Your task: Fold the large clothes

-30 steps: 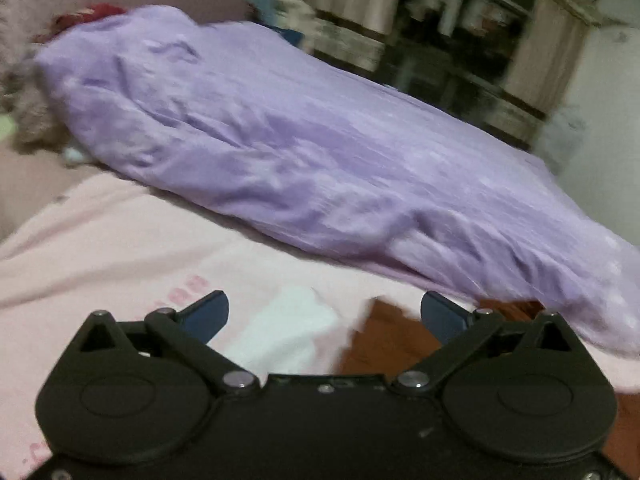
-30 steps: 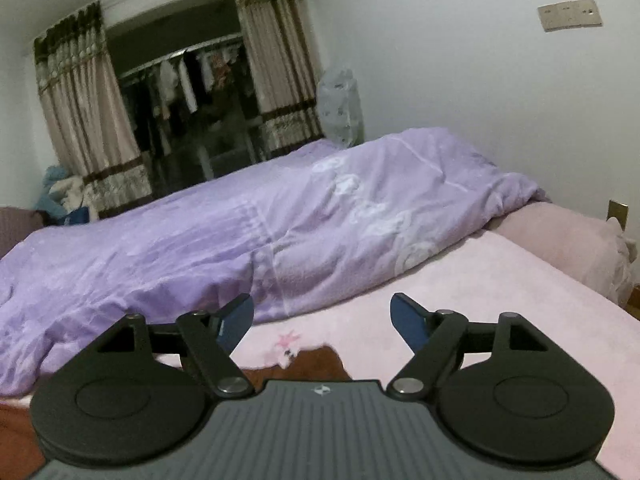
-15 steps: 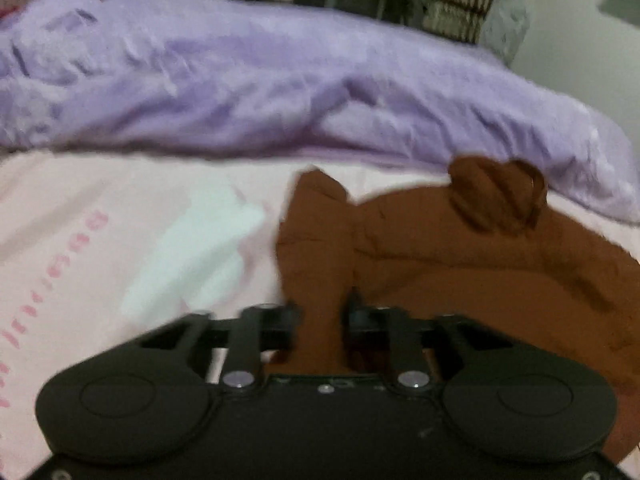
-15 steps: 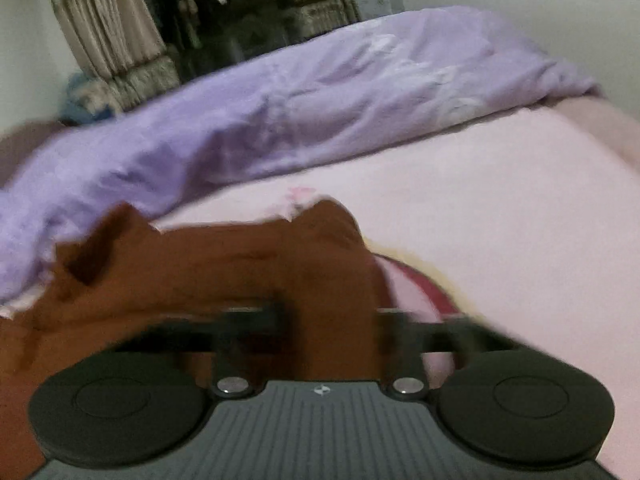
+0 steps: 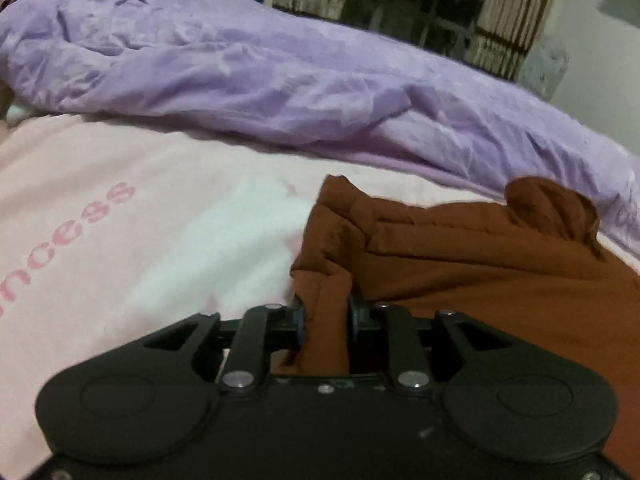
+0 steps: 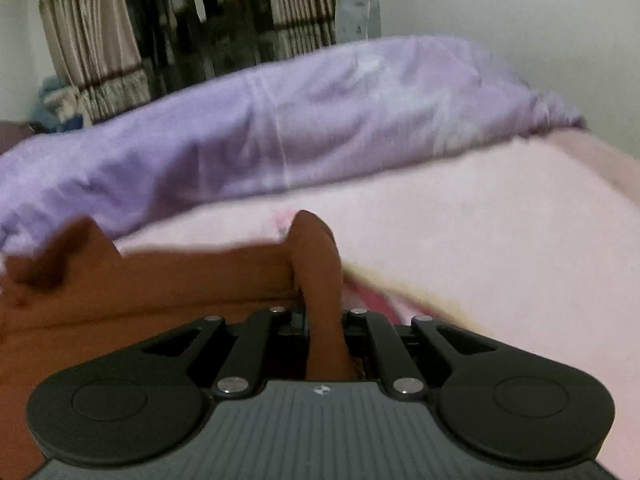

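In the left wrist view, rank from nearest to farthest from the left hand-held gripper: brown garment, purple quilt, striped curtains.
1. Brown cloth garment, pinched between the left hand-held gripper fingers.
2. Purple crumpled quilt, across the bed behind it.
3. Striped beige curtains, at the back, top right.

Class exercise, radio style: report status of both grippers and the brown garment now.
Left gripper shut on brown garment. Right gripper shut on it too. Garment on pink sheet; purple duvet behind, clear.

Rumpled brown garment [image 5: 460, 264] on the bed, apparently partly folded.
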`<state>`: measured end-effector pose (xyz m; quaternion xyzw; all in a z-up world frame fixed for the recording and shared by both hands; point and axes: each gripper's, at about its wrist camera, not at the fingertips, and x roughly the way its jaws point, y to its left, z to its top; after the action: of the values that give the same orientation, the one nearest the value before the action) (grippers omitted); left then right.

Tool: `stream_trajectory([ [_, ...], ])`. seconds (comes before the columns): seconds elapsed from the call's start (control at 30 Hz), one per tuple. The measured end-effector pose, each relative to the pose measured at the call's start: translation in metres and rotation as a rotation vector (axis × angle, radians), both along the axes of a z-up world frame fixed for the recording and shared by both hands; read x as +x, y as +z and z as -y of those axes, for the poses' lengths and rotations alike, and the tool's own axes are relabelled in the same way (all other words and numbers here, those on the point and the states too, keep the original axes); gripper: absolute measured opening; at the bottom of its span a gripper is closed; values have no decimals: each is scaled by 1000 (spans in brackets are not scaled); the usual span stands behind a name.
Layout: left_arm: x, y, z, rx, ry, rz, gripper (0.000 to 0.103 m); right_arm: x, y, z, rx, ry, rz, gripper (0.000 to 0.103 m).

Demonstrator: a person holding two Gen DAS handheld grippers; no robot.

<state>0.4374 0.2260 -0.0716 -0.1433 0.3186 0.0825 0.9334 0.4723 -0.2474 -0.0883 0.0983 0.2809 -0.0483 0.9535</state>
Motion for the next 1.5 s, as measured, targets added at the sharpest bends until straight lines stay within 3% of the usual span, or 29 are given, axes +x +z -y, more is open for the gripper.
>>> stream_trajectory([
  [0.03, 0, 4, -1, 8, 1, -1, 31, -2, 4, -1, -11, -2, 9, 18],
  [0.07, -1, 9, -1, 29, 10, -1, 46, -4, 10, -1, -24, -5, 12, 25],
  [0.1, -2, 14, -1, 58, 31, -9, 64, -3, 15, -1, -31, -2, 9, 40],
  [0.13, -6, 21, -1, 90, 55, -18, 69, -4, 18, 0, -44, -11, -5, 60],
  [0.2, -20, 34, -7, 88, 71, -3, 77, -9, 27, 10, -63, -56, -25, 84],
  [0.27, -41, 49, -16, 45, 64, 15, 85, -29, 37, 22, -33, -71, 30, 86],
  [0.33, -70, 59, -24, 12, 46, 31, 86, -55, 48, 37, 29, -50, 60, 93],
  [0.43, -98, 64, -28, -17, 4, 32, 88, -93, 53, 52, 115, -31, 83, 98],
  [0.5, -112, 61, -21, -45, -53, 27, 96, -115, 50, 55, 135, -7, 89, 101],
  [0.57, -120, 54, -11, -58, -95, 21, 103, -128, 43, 53, 134, 14, 70, 101],
  [0.7, -107, 19, 4, -109, -154, -52, 103, -128, 19, 43, 95, 33, 9, 101],
  [0.77, -97, 4, 8, -137, -154, -77, 103, -118, 2, 43, 144, 65, -39, 102],
  [0.8, -96, 1, 9, -148, -161, -53, 89, -115, -3, 44, 178, 60, -40, 101],
  [0.83, -97, 1, 9, -158, -163, -32, 80, -112, -6, 46, 216, 59, -30, 84],
  [0.87, -99, 3, 7, -181, -151, -1, 57, -109, -7, 48, 248, 70, -33, 71],
  [0.9, -102, 7, 5, -196, -119, 15, 29, -107, -4, 50, 278, 91, -33, 43],
  [0.93, -106, 15, 3, -198, -79, 30, 22, -109, 2, 51, 299, 88, -22, 23],
  [0.97, -111, 24, 0, -205, -67, 51, 18, -114, 11, 52, 291, 69, -5, 17],
  [1.13, -164, 92, 1, -178, -34, 150, 12, -171, 79, 51, 345, 95, 141, 11],
  [1.2, -188, 115, 2, -139, -24, 208, 13, -195, 101, 47, 331, 109, 181, 11],
  [1.23, -195, 119, 2, -113, -3, 198, 13, -208, 108, 43, 300, 102, 195, 11],
  [1.3, -207, 108, -2, -111, 7, 144, 14, -223, 107, 42, 256, 71, 167, 11],
  [1.37, -209, 83, -7, -138, -8, 72, 14, -232, 87, 50, 307, 62, 117, 11],
  [1.43, -194, 42, -8, -140, -22, -34, 15, -228, 51, 56, 348, 27, 23, 12],
  [1.5, -177, 5, -7, -124, -17, -81, 26, -215, 11, 55, 336, -18, -44, 16],
])
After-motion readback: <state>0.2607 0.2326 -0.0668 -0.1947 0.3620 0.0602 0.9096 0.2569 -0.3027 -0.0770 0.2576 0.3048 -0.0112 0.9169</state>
